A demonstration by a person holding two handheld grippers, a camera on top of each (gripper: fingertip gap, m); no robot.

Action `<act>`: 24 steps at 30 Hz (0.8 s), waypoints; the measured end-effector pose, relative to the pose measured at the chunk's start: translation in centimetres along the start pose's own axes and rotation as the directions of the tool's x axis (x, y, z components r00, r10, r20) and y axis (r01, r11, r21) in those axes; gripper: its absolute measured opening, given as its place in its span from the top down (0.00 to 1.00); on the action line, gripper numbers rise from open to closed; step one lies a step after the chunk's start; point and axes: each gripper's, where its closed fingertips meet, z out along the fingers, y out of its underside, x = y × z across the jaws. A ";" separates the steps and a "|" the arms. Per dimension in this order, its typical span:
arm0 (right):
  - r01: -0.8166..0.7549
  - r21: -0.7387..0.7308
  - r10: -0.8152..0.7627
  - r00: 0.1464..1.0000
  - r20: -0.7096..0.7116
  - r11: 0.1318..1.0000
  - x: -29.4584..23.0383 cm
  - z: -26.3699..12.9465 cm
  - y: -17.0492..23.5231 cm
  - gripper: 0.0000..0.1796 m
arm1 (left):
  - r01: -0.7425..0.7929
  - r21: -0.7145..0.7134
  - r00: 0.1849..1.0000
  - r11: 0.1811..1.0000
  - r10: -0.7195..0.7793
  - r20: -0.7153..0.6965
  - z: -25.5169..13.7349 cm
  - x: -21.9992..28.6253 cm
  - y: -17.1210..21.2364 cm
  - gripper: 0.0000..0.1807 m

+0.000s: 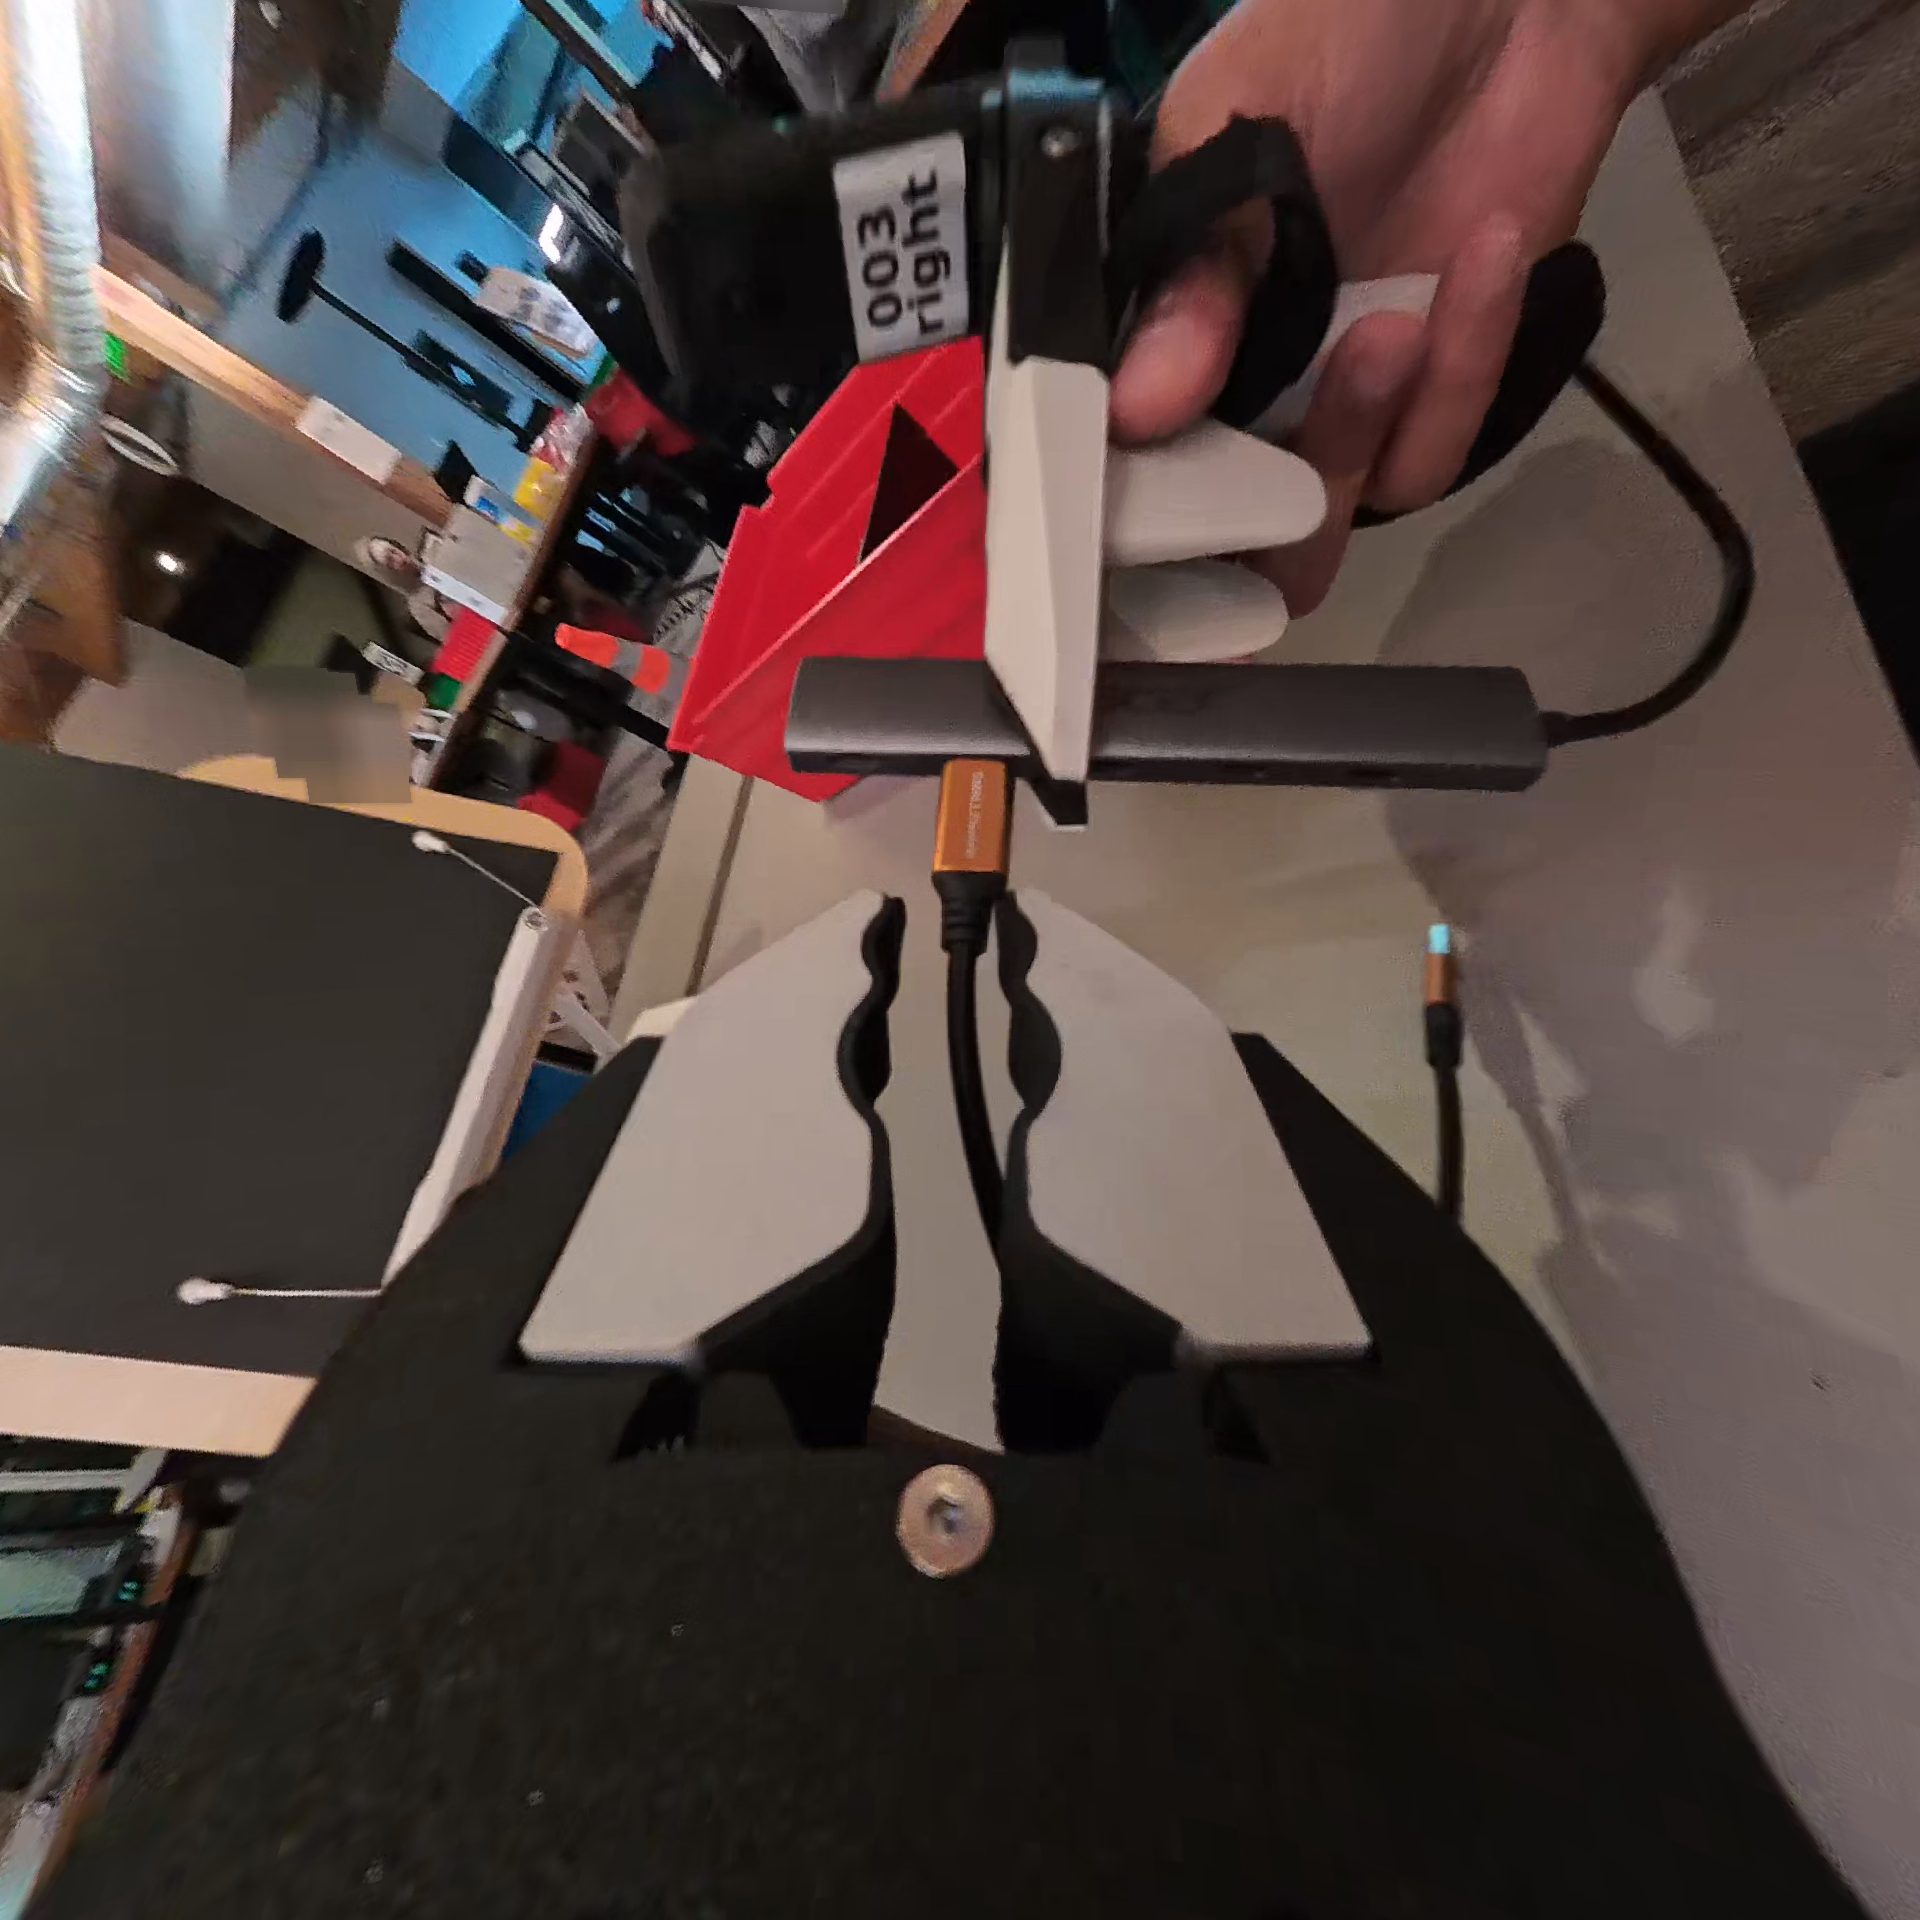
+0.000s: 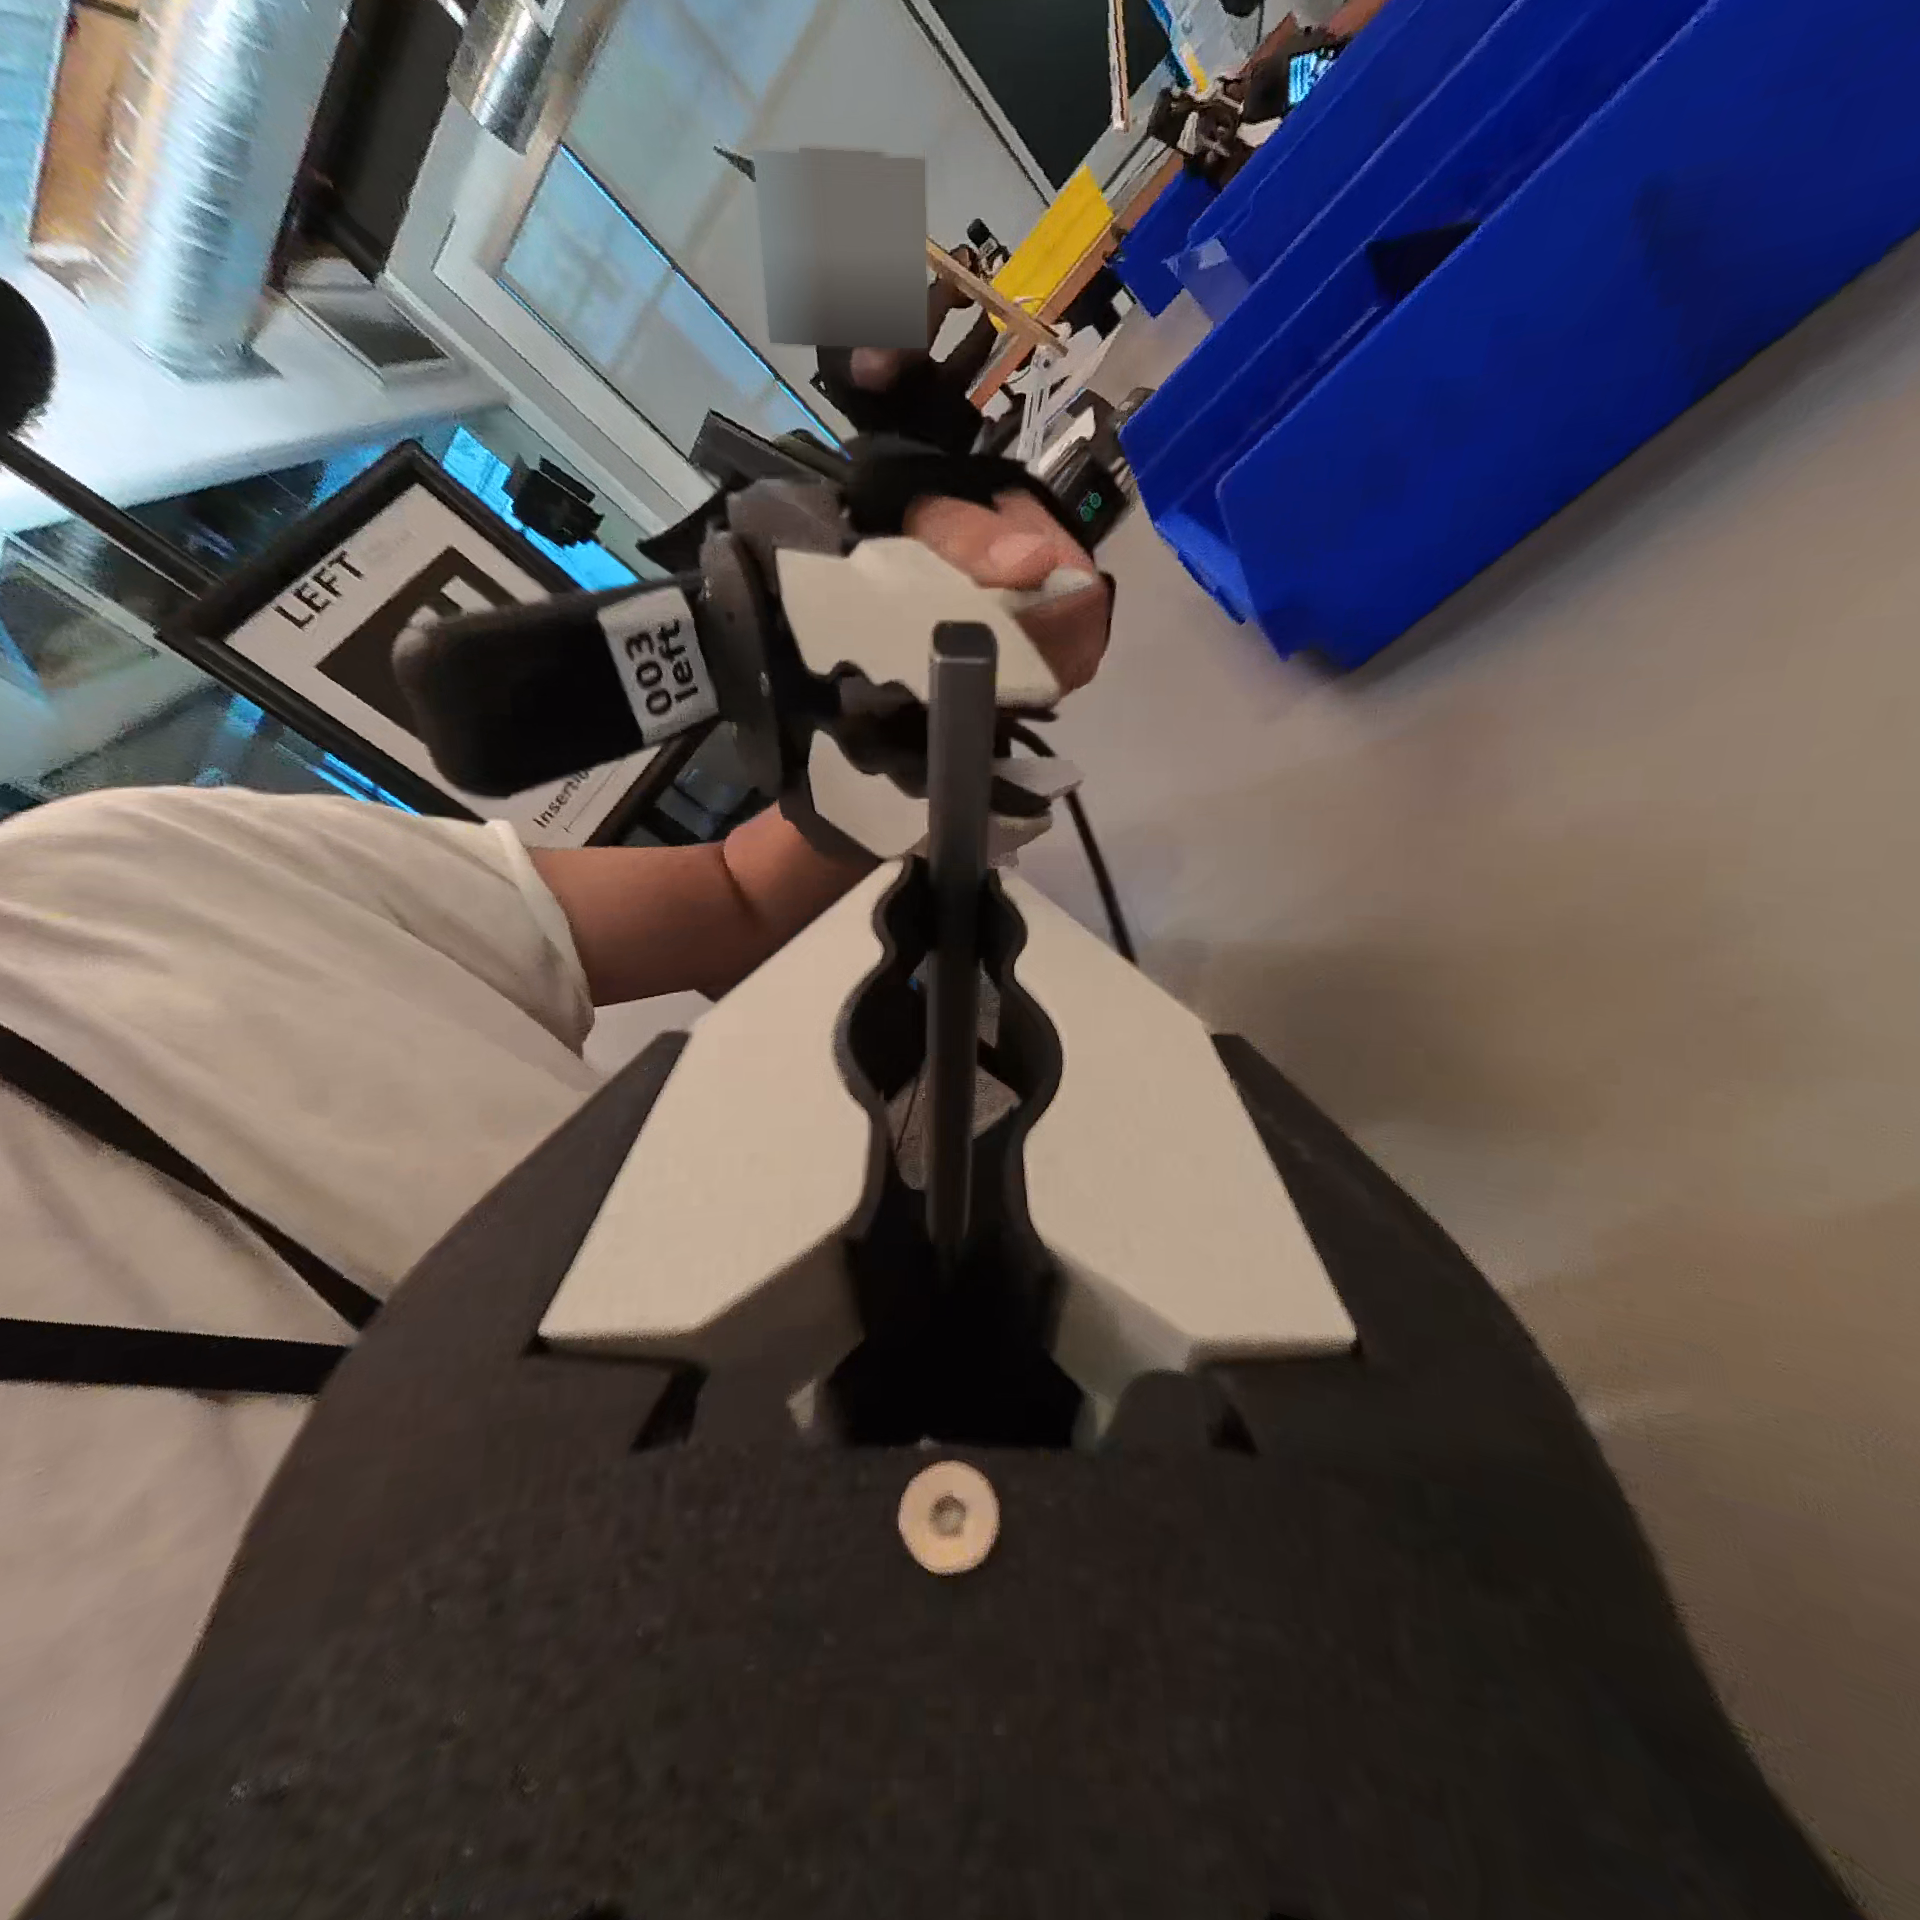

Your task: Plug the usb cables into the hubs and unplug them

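- The left tongs (image 1: 951, 920) stand slightly parted around the black cable (image 1: 966, 1049), just behind its orange plug (image 1: 971, 826); whether they pinch it, I cannot tell.
- The plug sits in a port of the grey hub (image 1: 1299, 717).
- The right tongs (image 2: 951, 883) clamp the hub, held above the pale desk (image 1: 1299, 935).
- A second orange plug (image 1: 1439, 982) lies apart, to the right.

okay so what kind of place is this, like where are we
Probably a workshop or robotics lab: stacked blue storage bins on the pale table, a red bin, cluttered shelves behind, and a grey USB hub being worked on.
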 end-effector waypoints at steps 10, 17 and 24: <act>-0.054 0.020 0.052 0.996 0.074 0.998 0.0 -0.3 0.5 0.95 | 0.096 0.075 0.992 0.993 -0.089 -0.093 0.3 1.0 -1.1 0.93; -0.010 0.022 0.010 1.000 -0.024 1.000 1.6 -0.2 0.4 0.96 | 0.107 0.048 0.989 0.993 -0.101 -0.108 0.9 1.1 0.3 0.93; 0.008 0.148 0.003 0.997 -0.075 0.989 2.4 -2.8 -2.1 0.90 | 0.193 0.158 0.965 0.968 -0.158 -0.211 1.8 1.2 0.4 0.93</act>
